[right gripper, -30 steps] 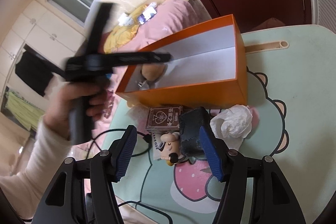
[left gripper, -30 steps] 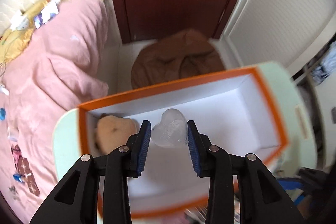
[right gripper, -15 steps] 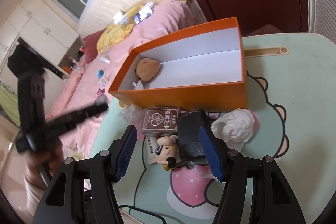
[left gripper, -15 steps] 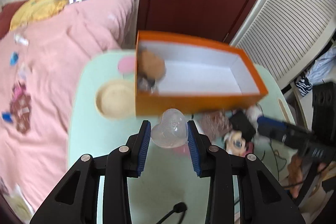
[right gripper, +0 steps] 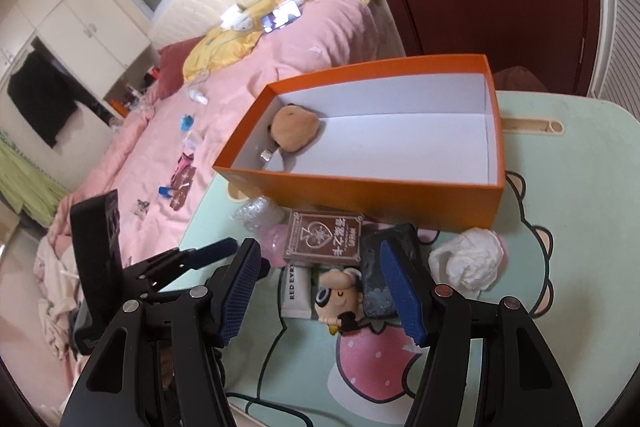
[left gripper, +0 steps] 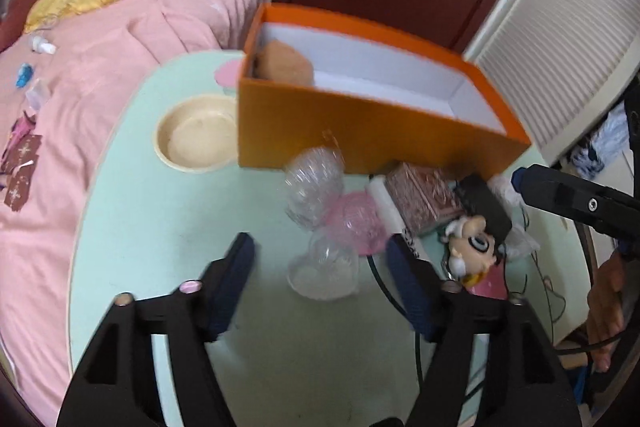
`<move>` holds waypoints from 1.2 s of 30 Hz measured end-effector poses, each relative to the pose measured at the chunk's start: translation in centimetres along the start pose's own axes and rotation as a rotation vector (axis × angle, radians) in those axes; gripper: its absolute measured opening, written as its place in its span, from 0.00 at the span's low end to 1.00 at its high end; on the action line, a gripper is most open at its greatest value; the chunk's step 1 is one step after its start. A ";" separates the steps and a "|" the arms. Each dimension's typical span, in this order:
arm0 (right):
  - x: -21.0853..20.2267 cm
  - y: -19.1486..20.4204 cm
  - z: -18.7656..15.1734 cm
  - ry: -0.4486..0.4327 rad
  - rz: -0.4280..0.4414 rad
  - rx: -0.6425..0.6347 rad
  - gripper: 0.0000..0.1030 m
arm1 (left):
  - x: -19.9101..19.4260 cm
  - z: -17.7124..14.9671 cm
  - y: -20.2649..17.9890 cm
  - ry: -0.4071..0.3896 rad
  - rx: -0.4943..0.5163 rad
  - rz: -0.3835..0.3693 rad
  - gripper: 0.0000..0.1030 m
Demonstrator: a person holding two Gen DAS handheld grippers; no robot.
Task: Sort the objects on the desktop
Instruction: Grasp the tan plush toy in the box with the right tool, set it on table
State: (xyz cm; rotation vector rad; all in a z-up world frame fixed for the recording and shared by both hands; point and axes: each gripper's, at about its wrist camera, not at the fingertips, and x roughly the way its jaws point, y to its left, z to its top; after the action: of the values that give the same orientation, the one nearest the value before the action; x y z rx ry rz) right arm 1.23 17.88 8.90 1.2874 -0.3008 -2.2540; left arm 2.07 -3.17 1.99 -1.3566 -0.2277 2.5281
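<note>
- Black-framed left gripper [left gripper: 318, 259] tilts down over the mint table [left gripper: 160, 227], jaws opening; the clear heart-shaped case [left gripper: 325, 273] lies loose between them.
- Orange box [right gripper: 380, 183] behind holds a tan plush [right gripper: 296, 127].
- Right gripper [right gripper: 320, 285] hangs part-spread, untouching, above a cartoon figure [right gripper: 340, 297].
- Pink bed [right gripper: 192, 131] flanks the table.

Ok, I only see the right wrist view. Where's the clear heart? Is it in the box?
Observer: No. The heart lies on the table, between the fingers of the left gripper, in front of the box.
Operator: Is it squeezed?
Observer: No. The jaws are opening, and the pads stand clear of it.
Operator: What's on the far side of the box from me?
Observer: A cream bowl, close beside the box.
</note>
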 end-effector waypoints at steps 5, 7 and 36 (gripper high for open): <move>0.6 1.7 2.9 0.013 0.012 -0.070 0.60 | -0.9 -0.8 0.7 -0.098 0.001 0.011 0.71; 1.2 2.6 4.6 0.035 0.009 -0.097 0.60 | -0.9 -1.2 1.1 -0.122 -0.002 0.010 0.71; 19.0 6.1 14.0 0.439 -0.197 -0.233 0.43 | -0.4 -2.0 2.7 -0.127 -0.075 -0.050 0.77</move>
State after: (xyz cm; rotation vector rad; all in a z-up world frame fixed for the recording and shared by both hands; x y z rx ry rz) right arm -16.46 1.62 4.88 1.6877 0.2496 -2.0101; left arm 3.53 -5.84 0.50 -1.2020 -0.3799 2.5902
